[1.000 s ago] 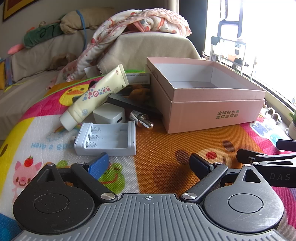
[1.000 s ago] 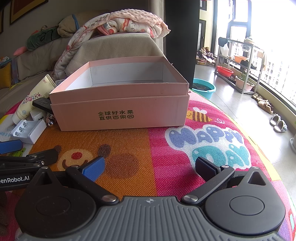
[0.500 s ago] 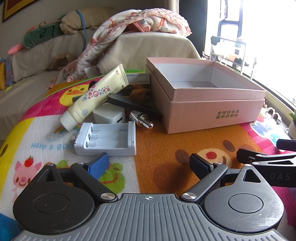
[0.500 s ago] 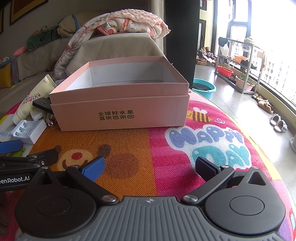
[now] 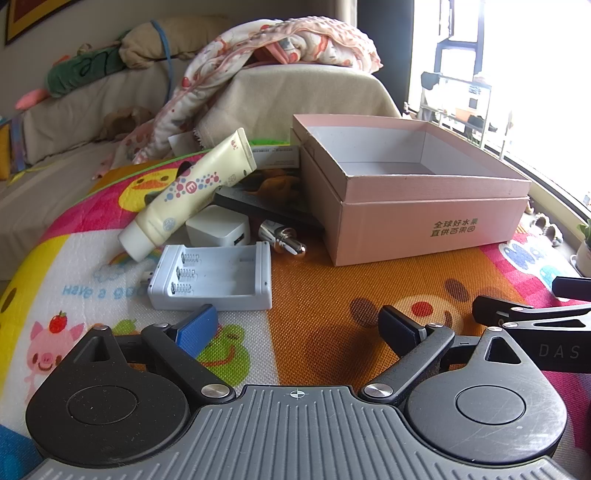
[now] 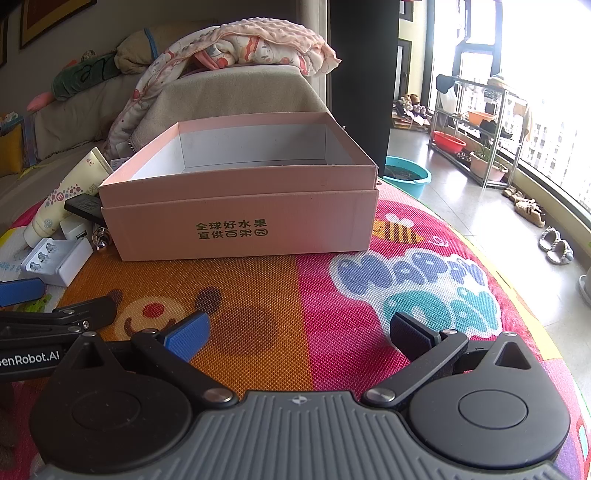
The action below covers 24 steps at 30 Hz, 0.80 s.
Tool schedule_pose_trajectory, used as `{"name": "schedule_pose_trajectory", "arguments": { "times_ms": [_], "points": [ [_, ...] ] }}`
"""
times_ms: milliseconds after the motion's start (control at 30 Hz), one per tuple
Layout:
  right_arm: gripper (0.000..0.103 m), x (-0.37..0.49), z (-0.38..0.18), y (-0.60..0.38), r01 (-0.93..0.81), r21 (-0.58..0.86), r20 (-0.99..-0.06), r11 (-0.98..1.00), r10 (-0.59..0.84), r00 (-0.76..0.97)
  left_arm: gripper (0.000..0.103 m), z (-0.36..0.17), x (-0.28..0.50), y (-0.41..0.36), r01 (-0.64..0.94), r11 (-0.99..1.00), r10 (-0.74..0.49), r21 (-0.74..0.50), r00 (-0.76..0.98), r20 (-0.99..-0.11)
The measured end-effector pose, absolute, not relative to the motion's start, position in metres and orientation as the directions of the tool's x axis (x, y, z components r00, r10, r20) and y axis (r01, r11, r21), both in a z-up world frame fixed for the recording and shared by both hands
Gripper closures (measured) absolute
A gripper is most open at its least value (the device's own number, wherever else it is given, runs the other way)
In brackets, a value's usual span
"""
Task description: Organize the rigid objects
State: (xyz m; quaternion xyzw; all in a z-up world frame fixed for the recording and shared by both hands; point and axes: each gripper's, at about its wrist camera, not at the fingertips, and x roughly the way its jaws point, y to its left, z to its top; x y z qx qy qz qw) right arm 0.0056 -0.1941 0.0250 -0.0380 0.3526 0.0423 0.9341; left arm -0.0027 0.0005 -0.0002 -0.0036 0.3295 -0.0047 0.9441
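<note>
Right wrist view: pink box [image 6: 240, 225] printed 全球好水果, interior bare. Battery charger [image 5: 214, 277], cream tube [image 5: 192, 192] lay left of box. Left gripper [image 5: 299, 325], right gripper [image 6: 299, 332] fingers spread wide, holding nothing.

A home living room. Shown by a cloth-covered sofa [image 6: 229, 92] draped with a printed blanket [image 6: 255, 48], a cartoon play mat [image 6: 369, 280] underfoot, slippers [image 6: 556, 245] on the tiled floor, a rack [image 6: 476, 122] with basins beside a tall window [image 6: 554, 92], a framed picture [image 6: 51, 14] on the wall.
</note>
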Motion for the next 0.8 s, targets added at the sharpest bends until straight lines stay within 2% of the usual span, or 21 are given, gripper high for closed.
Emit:
{"name": "schedule_pose_trajectory", "arguments": {
  "times_ms": [467, 633, 733, 800],
  "points": [
    [0.0, 0.008, 0.027, -0.197, -0.135, -0.028, -0.681, 0.99, 0.08, 0.728, 0.007, 0.0, -0.004, 0.001, 0.009, 1.0, -0.015, -0.012, 0.784, -0.621],
    [0.0, 0.02, 0.032, -0.195, -0.178, -0.038, -0.73, 0.983, 0.094, 0.677, 0.01, 0.01, -0.023, 0.014, 0.089, 0.993, -0.114, -0.073, 0.814, -0.57],
    [0.0, 0.022, 0.033, -0.195, -0.181, -0.035, -0.739, 0.983, 0.097, 0.667, 0.01, 0.03, -0.034, 0.02, 0.169, 0.982, -0.112, 0.079, 0.874, -0.473],
    [0.0, 0.021, 0.033, -0.194, -0.188, -0.037, -0.741, 0.981, 0.099, 0.664, 0.01, 0.044, -0.021, 0.033, 0.177, 0.964, -0.071, 0.2, 0.891, -0.449]
  ]
}}
